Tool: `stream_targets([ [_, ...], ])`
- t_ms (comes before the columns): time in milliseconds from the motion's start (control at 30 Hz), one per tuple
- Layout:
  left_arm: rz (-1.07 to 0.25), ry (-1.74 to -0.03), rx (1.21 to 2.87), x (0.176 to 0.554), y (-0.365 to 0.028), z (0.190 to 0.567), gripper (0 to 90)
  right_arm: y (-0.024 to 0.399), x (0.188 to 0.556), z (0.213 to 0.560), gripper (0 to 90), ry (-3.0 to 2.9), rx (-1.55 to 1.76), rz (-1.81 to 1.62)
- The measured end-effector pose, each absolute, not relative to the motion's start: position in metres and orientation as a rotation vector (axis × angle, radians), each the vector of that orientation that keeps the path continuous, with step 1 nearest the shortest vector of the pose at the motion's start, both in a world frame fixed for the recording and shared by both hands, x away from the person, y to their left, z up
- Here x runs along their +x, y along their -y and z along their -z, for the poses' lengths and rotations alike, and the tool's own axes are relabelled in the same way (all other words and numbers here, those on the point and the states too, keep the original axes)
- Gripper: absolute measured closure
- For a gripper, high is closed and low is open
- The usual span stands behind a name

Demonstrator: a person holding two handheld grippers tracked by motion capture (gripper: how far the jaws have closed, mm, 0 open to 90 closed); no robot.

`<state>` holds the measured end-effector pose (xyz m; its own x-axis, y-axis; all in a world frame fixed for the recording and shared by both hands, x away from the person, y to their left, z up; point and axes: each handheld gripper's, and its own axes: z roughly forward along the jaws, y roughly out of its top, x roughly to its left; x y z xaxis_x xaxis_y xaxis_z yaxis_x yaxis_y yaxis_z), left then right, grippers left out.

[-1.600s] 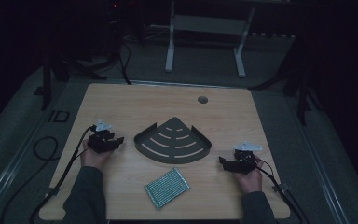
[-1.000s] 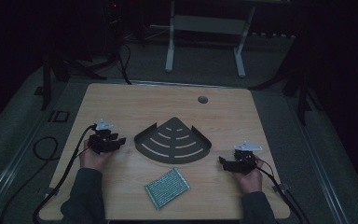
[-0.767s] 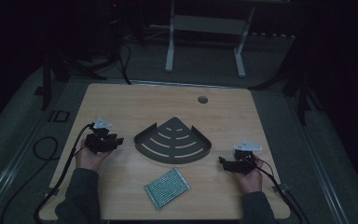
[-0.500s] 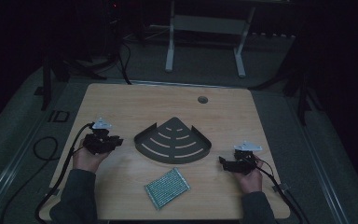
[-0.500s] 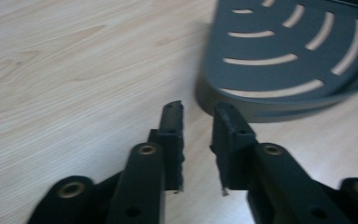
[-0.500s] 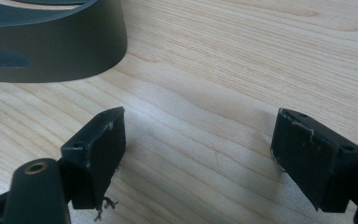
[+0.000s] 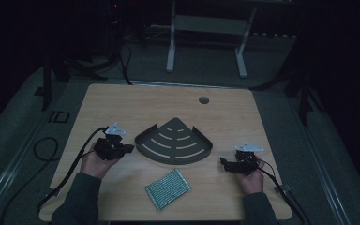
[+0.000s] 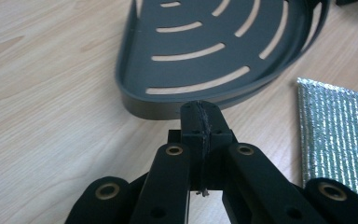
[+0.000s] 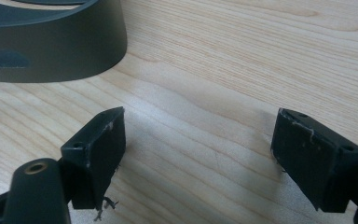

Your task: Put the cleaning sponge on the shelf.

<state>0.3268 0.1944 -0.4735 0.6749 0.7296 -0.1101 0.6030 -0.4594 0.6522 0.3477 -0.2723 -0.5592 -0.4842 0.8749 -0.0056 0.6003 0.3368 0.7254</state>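
A dark fan-shaped slotted tray (image 7: 174, 142) lies in the middle of the wooden table (image 7: 136, 101). In front of it lies a silvery textured pad (image 7: 168, 188). My left gripper (image 7: 127, 149) sits just left of the tray, shut with nothing between its jaws; in the left gripper view its tip (image 8: 201, 114) is close to the tray's rim (image 8: 168, 109), and the pad (image 8: 338, 130) lies at the right. My right gripper (image 7: 224, 162) rests right of the tray, open and empty; the right gripper view shows its gap (image 9: 198, 154) over bare wood, with the tray wall (image 9: 51, 42) at upper left.
A round cable hole (image 7: 204, 100) sits near the table's far edge. Cables trail off the left side (image 7: 42, 150) and the right front corner. A white desk frame (image 7: 206, 28) stands on the floor behind the table.
The left gripper has shifted slightly back and forth beside the tray's left corner. The right gripper, tray and pad have not moved.
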Motion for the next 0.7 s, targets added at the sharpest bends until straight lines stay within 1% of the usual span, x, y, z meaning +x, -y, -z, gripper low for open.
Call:
stream_targets([
  [400, -0.175, -0.987, 2.237, 0.316, -0.178, 0.477, 90.0, 0.272, 0.348, 0.559, 17.4, -2.211, 1.300, -0.946],
  [700, -0.155, -0.928, 2.280, 0.310, -0.161, 0.473, 90.0, 0.272, 0.348, 0.559, 17.4, -2.211, 1.300, -0.946],
])
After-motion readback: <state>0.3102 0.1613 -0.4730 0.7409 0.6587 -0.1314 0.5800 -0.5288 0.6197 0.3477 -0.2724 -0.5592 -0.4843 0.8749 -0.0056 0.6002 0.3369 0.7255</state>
